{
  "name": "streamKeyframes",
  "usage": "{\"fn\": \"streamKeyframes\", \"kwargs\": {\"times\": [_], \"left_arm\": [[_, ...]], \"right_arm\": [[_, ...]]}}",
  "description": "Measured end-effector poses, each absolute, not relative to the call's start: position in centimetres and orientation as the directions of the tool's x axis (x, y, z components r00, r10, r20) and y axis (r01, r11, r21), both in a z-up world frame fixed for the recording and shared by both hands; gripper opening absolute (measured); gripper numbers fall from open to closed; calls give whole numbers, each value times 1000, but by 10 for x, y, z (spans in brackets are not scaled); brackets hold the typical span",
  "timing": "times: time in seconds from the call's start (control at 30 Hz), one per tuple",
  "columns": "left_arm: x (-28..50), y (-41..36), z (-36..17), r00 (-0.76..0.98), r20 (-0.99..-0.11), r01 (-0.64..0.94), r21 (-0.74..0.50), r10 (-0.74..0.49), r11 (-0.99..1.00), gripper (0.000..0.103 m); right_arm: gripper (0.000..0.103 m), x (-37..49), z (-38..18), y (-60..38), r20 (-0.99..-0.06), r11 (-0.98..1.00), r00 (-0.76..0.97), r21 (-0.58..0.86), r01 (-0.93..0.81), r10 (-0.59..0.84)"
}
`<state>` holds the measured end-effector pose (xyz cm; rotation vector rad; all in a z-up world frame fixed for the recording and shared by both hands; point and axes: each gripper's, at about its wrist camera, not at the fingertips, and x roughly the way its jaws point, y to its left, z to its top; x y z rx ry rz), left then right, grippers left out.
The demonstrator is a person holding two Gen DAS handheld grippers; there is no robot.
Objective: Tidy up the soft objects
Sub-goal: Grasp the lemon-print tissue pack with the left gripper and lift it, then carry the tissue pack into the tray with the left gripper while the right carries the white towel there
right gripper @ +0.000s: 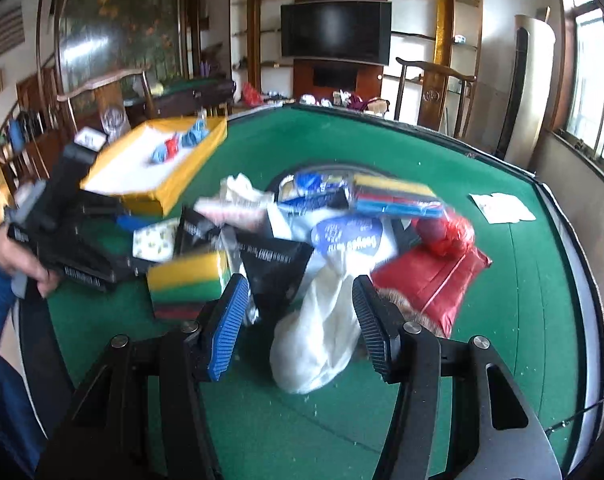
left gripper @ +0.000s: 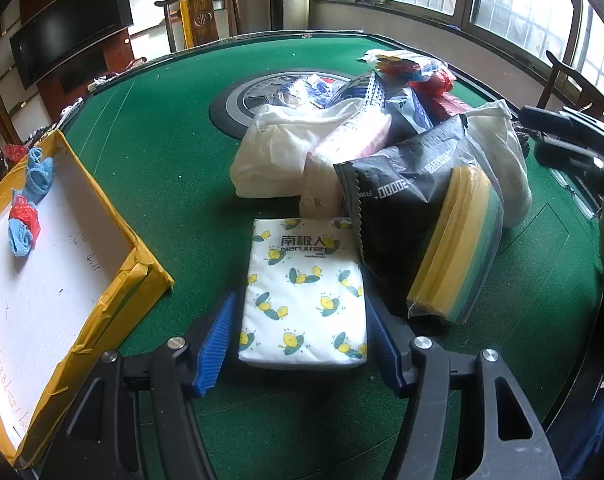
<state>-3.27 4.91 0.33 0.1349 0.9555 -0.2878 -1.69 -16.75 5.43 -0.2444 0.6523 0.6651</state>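
Blue ribbed pads of the left gripper (left gripper: pixel 302 340) stand on either side of a lemon-print tissue pack (left gripper: pixel 305 292) that lies flat on the green felt table (left gripper: pixel 174 184). A dark gap shows between the left pad and the pack; the right pad sits at the pack's edge, and contact there cannot be confirmed, so the fingers are apart and bracket the pack without a clear clamp.

Beyond the pack lies a heap of soft goods: a black zigzag-edged pouch (left gripper: pixel 406 196), a bagged stack of yellow and green sponges (left gripper: pixel 458 252) leaning against it, a pink-striped pack (left gripper: pixel 342 160) and a white cloth bag (left gripper: pixel 278 148). To the left sits a yellow-taped tray (left gripper: pixel 142 276) with a white floor, holding blue and red cloth bundles (left gripper: pixel 26 216).

In the right wrist view, which is motion-blurred, the right gripper (right gripper: pixel 300 320) has its fingers apart on either side of a white bag (right gripper: pixel 322 328), whose folds lie between them; pad contact is not visible. A red pouch (right gripper: pixel 430 276) lies just beside the right finger. At the left edge, a hand (right gripper: pixel 18 256) with a blue sleeve holds the other gripper
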Motion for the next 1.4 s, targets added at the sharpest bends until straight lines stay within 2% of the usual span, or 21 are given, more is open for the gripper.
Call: {"fn": "streamKeyframes", "kwargs": {"times": [0.23, 0.37, 0.43, 0.47, 0.6, 0.63, 0.67, 1.1, 1.23, 1.4], "left_arm": [[-32, 49, 3, 543, -820, 301, -13, -182, 954, 64], [-33, 49, 4, 544, -820, 301, -9, -179, 954, 64], [-34, 50, 4, 544, -820, 301, -9, -179, 954, 63], [-34, 50, 4, 544, -820, 301, -9, -179, 954, 63], [-34, 50, 4, 544, -820, 300, -9, -179, 954, 63], [-34, 51, 4, 544, -820, 299, -10, -179, 954, 60], [-34, 51, 4, 544, -820, 298, -11, -179, 955, 52], [-40, 57, 6, 546, -809, 290, -62, -218, 955, 52], [-42, 58, 7, 548, -807, 284, -69, -221, 956, 52], [-47, 63, 18, 575, -779, 276, -103, -250, 956, 52]], "right_arm": [[55, -16, 19, -141, -736, 717, 547, -121, -686, 399], [52, -14, 10, -140, -761, 719, 546, -157, -678, 349], [25, -9, 6, -145, -779, 739, 540, -152, -656, 319], [21, -6, 3, -148, -788, 747, 536, -153, -647, 303], [18, -5, 0, -157, -792, 763, 514, -98, -639, 329], [15, -5, 1, -158, -786, 769, 518, -88, -633, 336], [15, -7, 4, -160, -774, 773, 529, -82, -629, 348], [15, -18, 53, -175, -578, 768, 586, 114, -630, 567], [15, -20, 61, -173, -537, 740, 567, 176, -649, 625], [15, -21, 62, -157, -528, 714, 541, 195, -673, 655]]}}
